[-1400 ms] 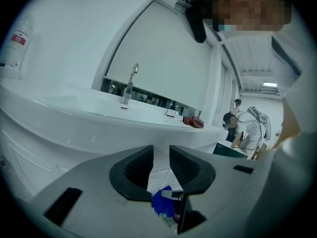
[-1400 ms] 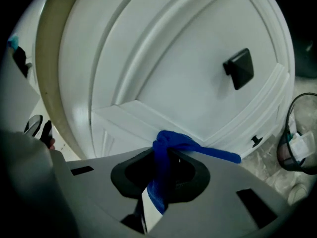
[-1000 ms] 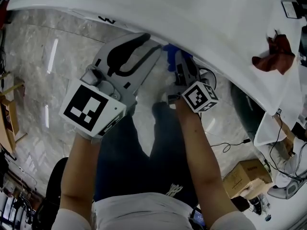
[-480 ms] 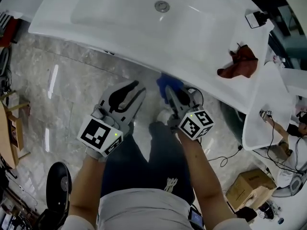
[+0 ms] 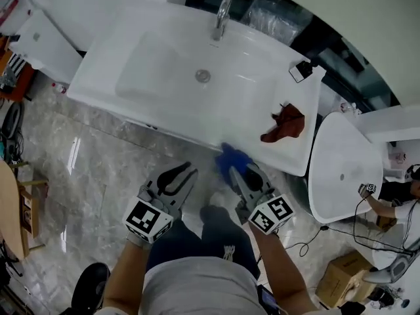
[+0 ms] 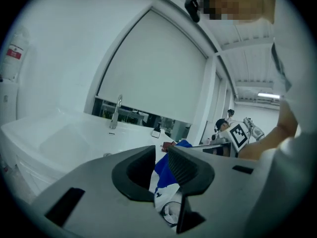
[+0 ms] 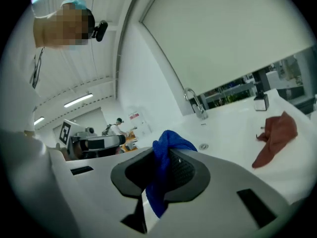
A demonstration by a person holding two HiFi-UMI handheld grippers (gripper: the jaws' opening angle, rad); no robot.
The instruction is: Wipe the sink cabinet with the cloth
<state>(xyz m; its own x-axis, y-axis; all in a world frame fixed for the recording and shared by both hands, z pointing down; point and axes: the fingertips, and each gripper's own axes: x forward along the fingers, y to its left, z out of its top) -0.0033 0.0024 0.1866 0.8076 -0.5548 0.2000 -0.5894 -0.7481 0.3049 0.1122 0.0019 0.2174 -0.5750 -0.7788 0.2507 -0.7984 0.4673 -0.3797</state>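
A white sink [image 5: 164, 25] with a chrome faucet [image 5: 222, 12] fills the upper part of the head view; the cabinet front under its rim is mostly hidden. My right gripper [image 5: 231, 170] is shut on a blue cloth [image 5: 233, 156], just short of the sink's front edge. In the right gripper view the blue cloth [image 7: 166, 140] bunches up between the jaws of my right gripper [image 7: 166, 157]. My left gripper [image 5: 188, 170] hangs beside it, shut and holding nothing. Past the tips of the left gripper [image 6: 162, 151] the blue cloth [image 6: 161, 171] shows through.
A red-brown cloth [image 5: 283, 125] lies on the sink's right counter, near a small dark device [image 5: 302, 71]. A second white basin [image 5: 341, 176] stands to the right, with cables [image 5: 315, 241] and a cardboard box [image 5: 344, 281] on the marble floor. A white unit [image 5: 39, 38] stands at the left.
The head view has pulled back and up, so the whole sink now shows. Both grippers look smaller and sit lower, away from the cabinet front. The right gripper still holds the blue cloth.
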